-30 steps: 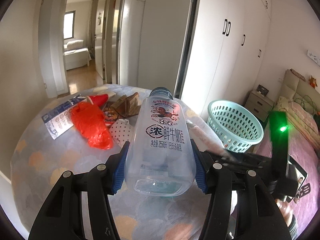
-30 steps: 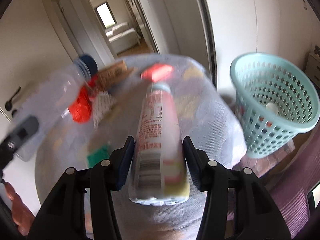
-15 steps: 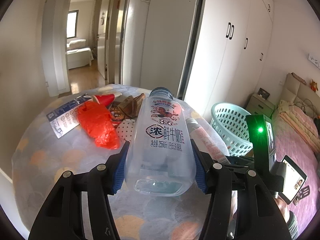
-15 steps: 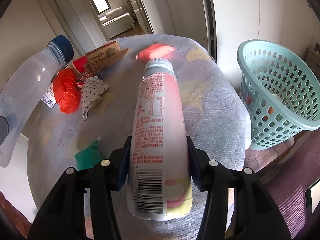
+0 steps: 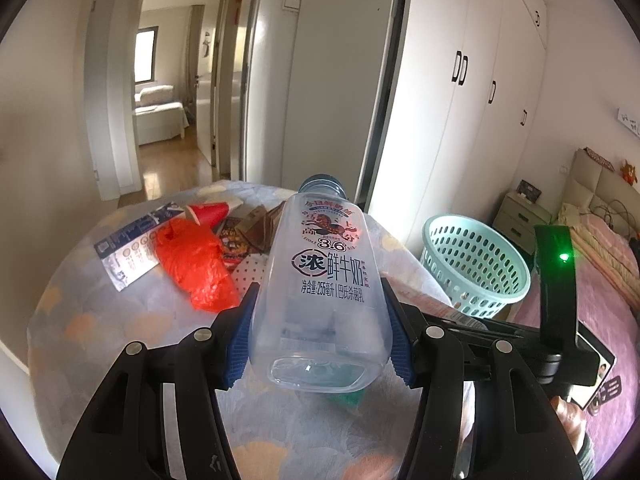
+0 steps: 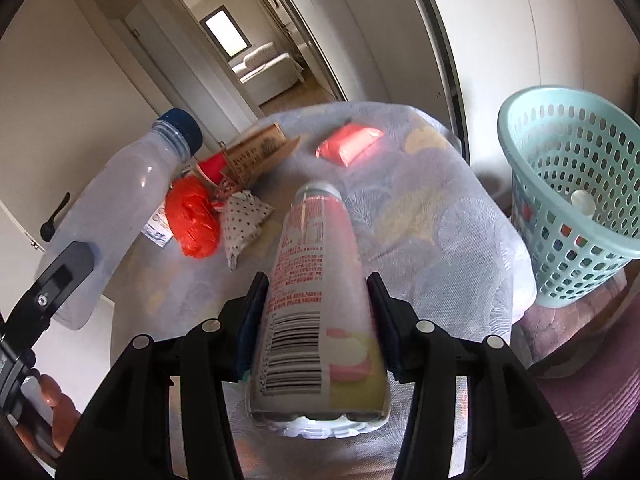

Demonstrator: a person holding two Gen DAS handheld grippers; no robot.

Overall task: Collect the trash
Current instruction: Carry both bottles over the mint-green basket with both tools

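Note:
My left gripper (image 5: 318,338) is shut on a clear milk bottle (image 5: 326,280) with a dark blue cap, held above the round table. It also shows in the right wrist view (image 6: 128,200) at the left. My right gripper (image 6: 316,330) is shut on a pink-labelled drink bottle (image 6: 318,280), also above the table. A teal mesh basket (image 5: 472,264) stands off the table's right side; in the right wrist view (image 6: 576,192) it holds some items.
On the cloth-covered table (image 6: 420,208) lie a red plastic bag (image 5: 192,264), a blue-white carton (image 5: 128,248), a red paper cup (image 5: 208,212), brown cardboard (image 6: 256,152), a dotted wrapper (image 6: 242,220), a red packet (image 6: 348,144) and a green scrap (image 5: 346,398). A bed (image 5: 600,264) is at right.
Both grippers keep hold of their bottles. The left view has risen slightly. The right gripper has swung and drawn back a little, and its view is sharp again.

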